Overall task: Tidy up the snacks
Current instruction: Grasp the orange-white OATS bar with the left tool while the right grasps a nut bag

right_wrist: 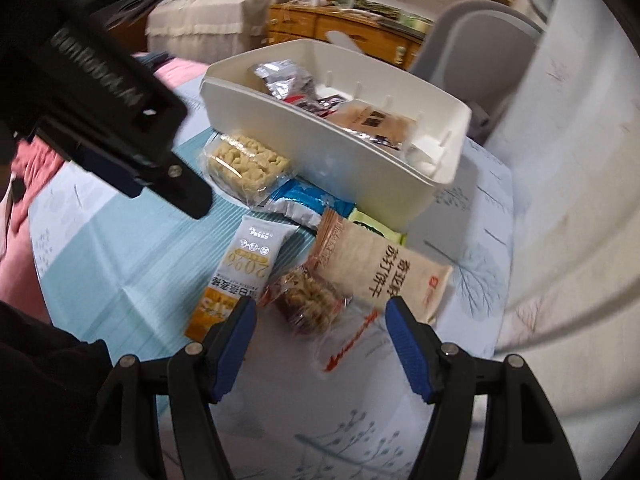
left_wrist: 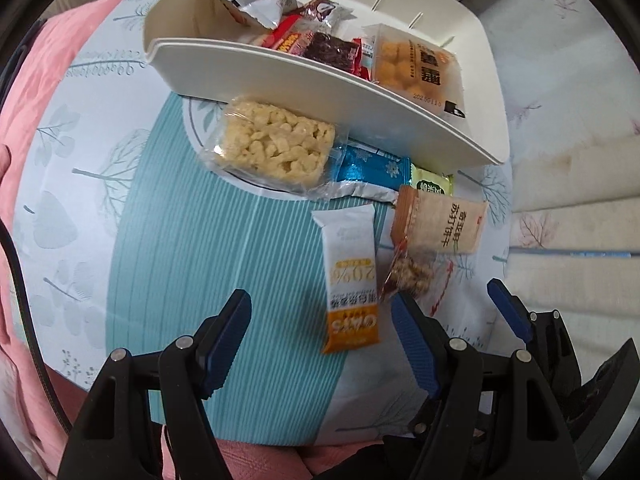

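A white storage box (left_wrist: 320,84) (right_wrist: 320,152) holds several packets. Loose snacks lie in front of it: a rice crisp block (left_wrist: 276,140) (right_wrist: 246,164), a blue packet (left_wrist: 368,168) (right_wrist: 308,200), a green packet (left_wrist: 434,184), a brown cracker pack (left_wrist: 440,220) (right_wrist: 380,268), a white and orange oat bar (left_wrist: 352,276) (right_wrist: 240,268) and a clear nut cluster pack (left_wrist: 412,276) (right_wrist: 308,300). My left gripper (left_wrist: 320,340) hangs open just short of the oat bar. My right gripper (right_wrist: 322,340) is open, the nut pack just beyond its tips, untouched.
The snacks lie on a small table with a teal and leaf-print cloth (left_wrist: 180,260). Pink fabric (left_wrist: 28,120) borders its left side, cream cushions (left_wrist: 580,200) its right. A grey chair (right_wrist: 480,40) stands behind the box. A right gripper finger (left_wrist: 510,314) shows close beside the left one.
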A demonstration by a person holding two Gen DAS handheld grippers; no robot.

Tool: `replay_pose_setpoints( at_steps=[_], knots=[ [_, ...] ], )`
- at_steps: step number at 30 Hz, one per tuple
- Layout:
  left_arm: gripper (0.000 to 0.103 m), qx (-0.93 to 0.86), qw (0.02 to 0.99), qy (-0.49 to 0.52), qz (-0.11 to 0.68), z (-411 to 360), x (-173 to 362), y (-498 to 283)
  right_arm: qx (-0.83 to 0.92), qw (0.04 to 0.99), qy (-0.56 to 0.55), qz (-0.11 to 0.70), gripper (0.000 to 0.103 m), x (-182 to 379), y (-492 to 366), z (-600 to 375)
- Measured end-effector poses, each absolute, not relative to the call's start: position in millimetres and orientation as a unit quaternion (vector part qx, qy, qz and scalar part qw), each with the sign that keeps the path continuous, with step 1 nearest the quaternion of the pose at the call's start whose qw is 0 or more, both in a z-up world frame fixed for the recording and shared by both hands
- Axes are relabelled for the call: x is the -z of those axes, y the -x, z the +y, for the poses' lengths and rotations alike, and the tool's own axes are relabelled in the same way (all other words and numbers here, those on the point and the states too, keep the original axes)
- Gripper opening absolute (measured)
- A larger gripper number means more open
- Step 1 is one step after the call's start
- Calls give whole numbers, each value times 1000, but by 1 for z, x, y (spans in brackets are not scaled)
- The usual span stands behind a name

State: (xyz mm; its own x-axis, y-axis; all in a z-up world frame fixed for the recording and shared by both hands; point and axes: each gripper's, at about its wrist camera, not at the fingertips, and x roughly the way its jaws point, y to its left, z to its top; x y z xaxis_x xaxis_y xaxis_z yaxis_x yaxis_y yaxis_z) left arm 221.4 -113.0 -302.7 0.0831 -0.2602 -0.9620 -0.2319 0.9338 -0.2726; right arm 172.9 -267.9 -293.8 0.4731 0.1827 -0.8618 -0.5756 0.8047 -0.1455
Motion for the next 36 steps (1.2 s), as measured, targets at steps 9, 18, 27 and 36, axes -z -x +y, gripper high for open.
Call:
replay_pose_setpoints(
  at_steps=[9, 18, 27, 36],
  knots=[
    [71, -3, 689, 189, 699, -135, 338, -241, -269, 807, 240, 468, 67, 316, -188, -268],
    [59, -25, 676, 185, 712, -148, 363, -253, -303, 789, 232, 482, 63, 338, -192, -269],
    [40, -27, 674, 186, 715, -155, 373, -256, -319, 780, 222, 491, 62, 349, -194, -265],
    [38, -23, 675, 196, 711, -151, 376, -252, -325, 773, 203, 505, 58, 361, -204, -264]
  ],
)
